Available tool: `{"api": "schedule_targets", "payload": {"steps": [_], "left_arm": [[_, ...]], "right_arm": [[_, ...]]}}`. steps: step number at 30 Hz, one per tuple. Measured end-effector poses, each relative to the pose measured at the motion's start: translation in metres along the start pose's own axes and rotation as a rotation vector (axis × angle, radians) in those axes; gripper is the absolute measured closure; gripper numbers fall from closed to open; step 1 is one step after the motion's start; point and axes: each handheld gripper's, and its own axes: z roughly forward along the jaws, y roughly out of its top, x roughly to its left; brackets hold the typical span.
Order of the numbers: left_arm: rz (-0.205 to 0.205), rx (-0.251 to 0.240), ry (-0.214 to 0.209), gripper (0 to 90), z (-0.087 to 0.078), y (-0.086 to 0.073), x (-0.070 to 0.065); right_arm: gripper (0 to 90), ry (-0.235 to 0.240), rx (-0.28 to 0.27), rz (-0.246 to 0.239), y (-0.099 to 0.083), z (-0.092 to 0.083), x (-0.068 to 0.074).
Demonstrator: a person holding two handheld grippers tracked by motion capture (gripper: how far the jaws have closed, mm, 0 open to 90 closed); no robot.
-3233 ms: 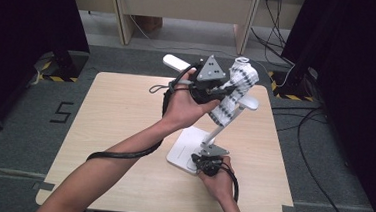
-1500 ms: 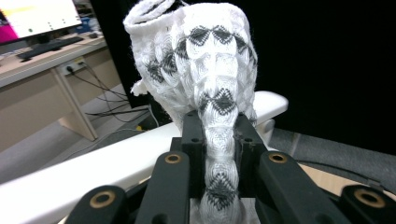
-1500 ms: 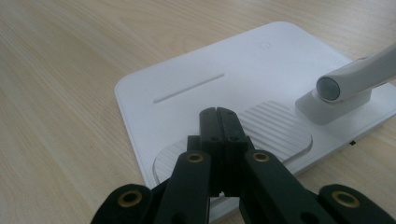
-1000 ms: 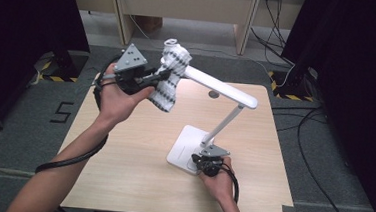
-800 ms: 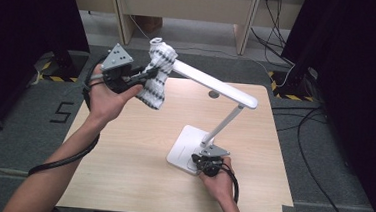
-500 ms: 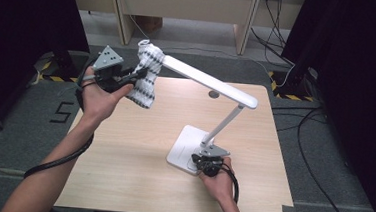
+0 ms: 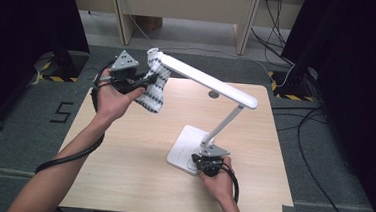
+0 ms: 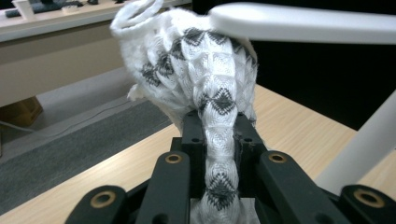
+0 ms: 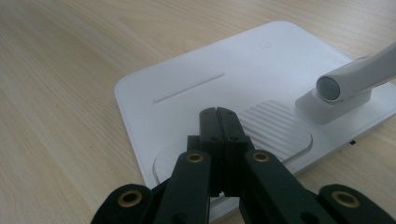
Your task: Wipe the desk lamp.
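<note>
The cloth (image 7: 155,86) is a white knitted piece with rows of dark grey diamond shapes, soft and bunched into thick folds. The left gripper (image 7: 140,82) clamps it: in the left gripper view a narrow strand of the cloth (image 8: 219,140) runs straight up between the two black jaws, which press on it from both sides, and above them the knit swells into a rounded bundle with a curled white edge at its top. The bundle sits against the far tip of the lamp's white head bar (image 7: 205,80), at the table's (image 7: 121,171) far left corner, with the lower part of the cloth hanging free above the wood.

The lamp is a white desk lamp whose flat square base (image 7: 183,148) stands on the table near the person's side. The right gripper (image 7: 207,162) rests on that base with its jaws closed flat together, empty, their tips on the ribbed oval pad (image 9: 275,126) just beside the arm's hinge (image 9: 334,88).
</note>
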Motion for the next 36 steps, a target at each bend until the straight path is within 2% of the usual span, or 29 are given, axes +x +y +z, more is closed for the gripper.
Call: {"api": "schedule_targets", "payload": {"steps": [2, 6, 11, 13, 17, 19, 24, 36], "left_arm": [[0.028, -0.012, -0.004, 78.4, -0.001, 0.004, -0.004], [0.044, -0.019, -0.011, 78.4, -0.001, 0.008, -0.011], [0.044, -0.009, -0.016, 78.4, 0.004, 0.008, -0.014], [0.057, -0.017, -0.015, 78.4, 0.005, 0.009, -0.015], [0.068, -0.019, -0.031, 78.4, 0.006, 0.011, -0.022], [0.060, -0.013, -0.038, 78.4, 0.006, 0.012, -0.026], [0.078, -0.016, -0.044, 78.4, 0.011, 0.012, -0.030], [0.088, -0.011, -0.074, 78.3, 0.017, 0.013, -0.042]], "right_arm": [[90.0, 0.000, 0.000, 0.000, 0.000, 0.000, 0.000], [90.0, 0.001, 0.000, -0.001, 0.000, 0.000, 0.000], [90.0, 0.000, -0.001, 0.001, 0.000, 0.000, 0.000], [90.0, 0.001, -0.002, -0.001, 0.000, 0.000, -0.001], [90.0, 0.002, -0.002, -0.001, 0.000, 0.000, -0.001], [90.0, 0.000, -0.003, 0.000, 0.000, 0.000, -0.001], [90.0, -0.001, -0.004, 0.000, 0.000, 0.000, 0.000], [90.0, -0.002, -0.008, 0.000, 0.000, 0.001, 0.000]]}}
